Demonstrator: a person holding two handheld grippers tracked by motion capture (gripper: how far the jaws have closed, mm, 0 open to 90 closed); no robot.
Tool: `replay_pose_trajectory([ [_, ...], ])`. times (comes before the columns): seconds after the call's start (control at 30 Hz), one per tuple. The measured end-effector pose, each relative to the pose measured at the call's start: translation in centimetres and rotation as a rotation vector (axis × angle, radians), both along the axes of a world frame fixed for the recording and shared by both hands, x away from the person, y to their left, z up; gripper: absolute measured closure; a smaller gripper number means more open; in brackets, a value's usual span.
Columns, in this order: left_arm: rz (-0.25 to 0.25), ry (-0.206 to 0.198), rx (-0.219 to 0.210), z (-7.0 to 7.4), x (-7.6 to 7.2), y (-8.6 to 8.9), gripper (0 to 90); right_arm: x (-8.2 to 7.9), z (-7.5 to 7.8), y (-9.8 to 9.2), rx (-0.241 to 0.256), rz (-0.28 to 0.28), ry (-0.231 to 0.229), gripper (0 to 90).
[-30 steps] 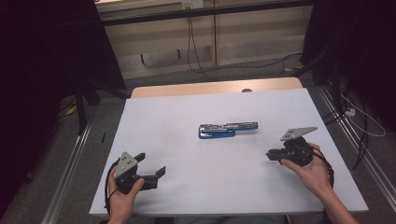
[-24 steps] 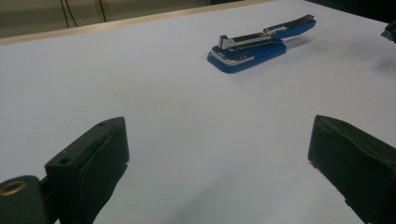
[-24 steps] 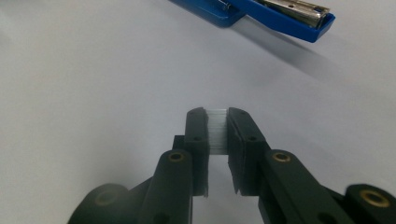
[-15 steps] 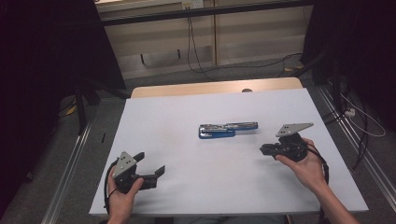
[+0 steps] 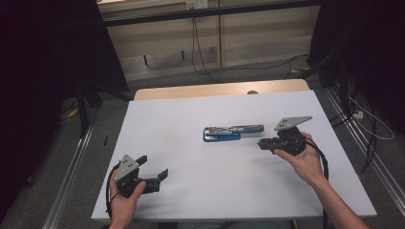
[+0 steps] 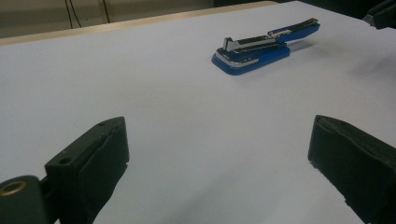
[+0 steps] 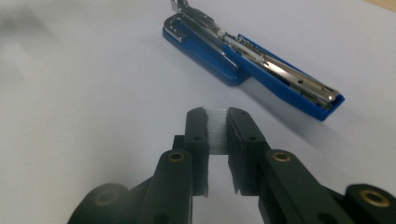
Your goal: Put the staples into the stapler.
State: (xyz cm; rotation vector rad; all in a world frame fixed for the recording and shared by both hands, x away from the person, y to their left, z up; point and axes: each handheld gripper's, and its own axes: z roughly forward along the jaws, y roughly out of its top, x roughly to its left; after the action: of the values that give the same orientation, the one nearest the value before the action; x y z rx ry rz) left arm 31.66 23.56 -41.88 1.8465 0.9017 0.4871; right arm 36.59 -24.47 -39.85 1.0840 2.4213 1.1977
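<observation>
Your right tool (image 7: 217, 116) pinches staple strip (image 7: 217, 128), jaws nearly closed; strip mostly hidden between pads. Open stapler (image 7: 247, 58) just ahead on desk (image 5: 191, 143). Left tool (image 6: 219, 154) wide open, empty.

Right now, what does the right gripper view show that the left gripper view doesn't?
Right gripper view: the right gripper shut on a pale staple strip, with the open metal channel of the blue stapler seen close up. Left gripper view: the left gripper, its fingers wide apart with nothing between them. Both: the stapler lying open on the white table.
</observation>
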Motion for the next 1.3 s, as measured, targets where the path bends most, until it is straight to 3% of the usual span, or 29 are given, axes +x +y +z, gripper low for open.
replay_pose_trajectory([
  [0.57,-0.005,0.009,-0.002,-0.1,0.0,-0.1,5.3,2.8,0.8,2.2,0.021,0.043,-0.025,79.2],
  [0.8,-0.009,0.012,-0.004,-0.1,0.0,-0.1,5.3,3.9,0.0,2.7,0.041,0.036,-0.021,79.2],
  [1.3,-0.013,0.011,-0.002,-0.1,0.0,-0.1,5.3,5.8,0.7,4.3,0.064,0.033,-0.047,79.1],
])
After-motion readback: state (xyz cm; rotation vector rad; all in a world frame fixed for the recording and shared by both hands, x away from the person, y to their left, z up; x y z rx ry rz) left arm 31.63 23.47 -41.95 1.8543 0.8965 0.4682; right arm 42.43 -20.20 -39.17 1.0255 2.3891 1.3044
